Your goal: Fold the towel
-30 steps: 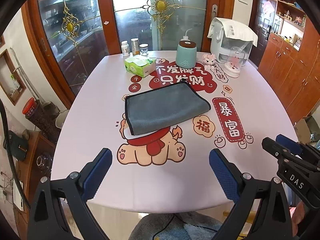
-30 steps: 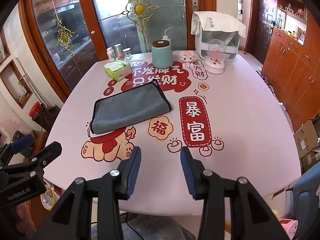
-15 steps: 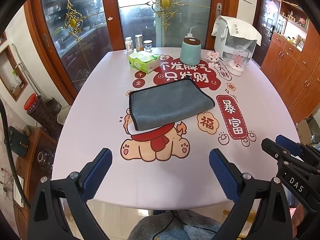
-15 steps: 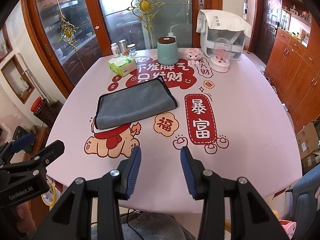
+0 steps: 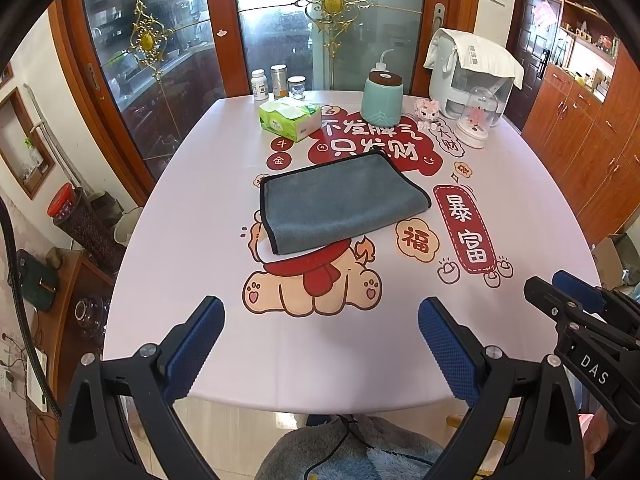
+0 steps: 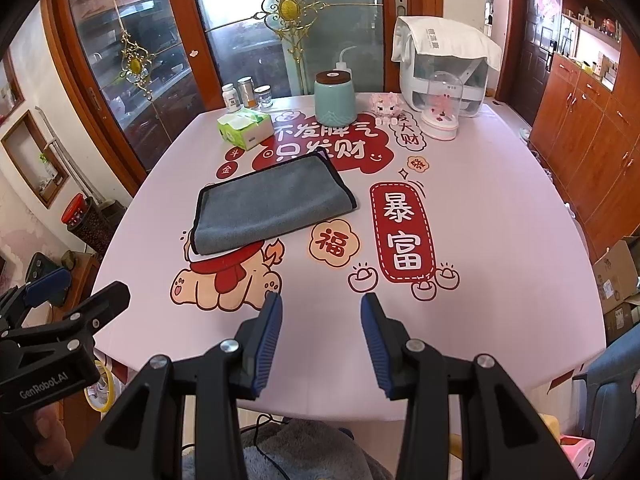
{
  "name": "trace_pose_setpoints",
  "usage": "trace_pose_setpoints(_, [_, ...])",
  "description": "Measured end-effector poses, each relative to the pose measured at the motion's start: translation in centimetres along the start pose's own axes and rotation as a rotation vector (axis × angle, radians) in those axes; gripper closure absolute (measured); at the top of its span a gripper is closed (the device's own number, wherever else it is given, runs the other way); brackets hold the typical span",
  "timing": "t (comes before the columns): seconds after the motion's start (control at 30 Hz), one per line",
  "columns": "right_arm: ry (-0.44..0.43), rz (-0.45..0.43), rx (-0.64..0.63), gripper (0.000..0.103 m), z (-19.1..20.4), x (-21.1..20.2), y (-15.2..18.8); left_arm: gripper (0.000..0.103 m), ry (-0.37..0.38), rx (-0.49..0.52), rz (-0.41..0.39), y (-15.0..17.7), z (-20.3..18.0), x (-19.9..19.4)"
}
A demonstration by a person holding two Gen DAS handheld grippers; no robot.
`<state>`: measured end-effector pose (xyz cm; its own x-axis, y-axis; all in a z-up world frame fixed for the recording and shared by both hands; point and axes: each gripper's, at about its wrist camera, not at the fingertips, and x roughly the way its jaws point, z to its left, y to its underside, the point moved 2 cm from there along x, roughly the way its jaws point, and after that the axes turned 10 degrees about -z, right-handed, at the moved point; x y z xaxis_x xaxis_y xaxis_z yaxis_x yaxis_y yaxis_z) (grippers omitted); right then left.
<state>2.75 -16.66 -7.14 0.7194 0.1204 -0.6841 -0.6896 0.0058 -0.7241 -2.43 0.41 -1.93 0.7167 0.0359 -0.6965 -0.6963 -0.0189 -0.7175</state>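
Grey towel (image 5: 342, 200) folded flat mid-table (image 5: 200, 260), well ahead of both tongs. Left tongs (image 5: 320, 340) spread wide, right tongs (image 6: 320, 332) apart, both empty.

Landmark: teal ceramic jar (image 5: 381, 98) with dark brown lid, upright at far side of table (image 5: 168, 280). Table covered in pale pink cloth printed with red Chinese characters and a cartoon animal. Left of jar: green tissue box (image 5: 290, 121), tissue protruding from top. Behind the box, further left of jar: three small bottles (image 5: 278, 83) in a row at table's far edge. Right of jar, just beside: small pink figurine (image 5: 427, 111). Further right: clear glass dome (image 5: 479, 122) on white base, pink figure inside. Behind dome: white appliance (image 5: 470, 76) draped with white cloth. Behind jar: wood-framed glass doors (image 5: 328, 24) with gilt ornaments. Far right of jar: wooden cabinets (image 5: 588, 148).
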Motion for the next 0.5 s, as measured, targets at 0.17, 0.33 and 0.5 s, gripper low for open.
trace_pose_setpoints(0.17, [0.000, 0.002, -0.002, 0.062, 0.07, 0.05, 0.10, 0.006, -0.001, -0.006, -0.003, 0.24, 0.21, 0.08])
trace_pose_setpoints(0.33, [-0.002, 0.003, -0.002, 0.062, 0.29, 0.08, 0.10, 0.006, -0.001, -0.008, -0.003, 0.32, 0.41, 0.13])
trace_pose_setpoints(0.5, [-0.001, 0.002, -0.003, 0.062, 0.30, 0.14, 0.05, 0.006, 0.000, -0.009, -0.002, 0.28, 0.57, 0.18])
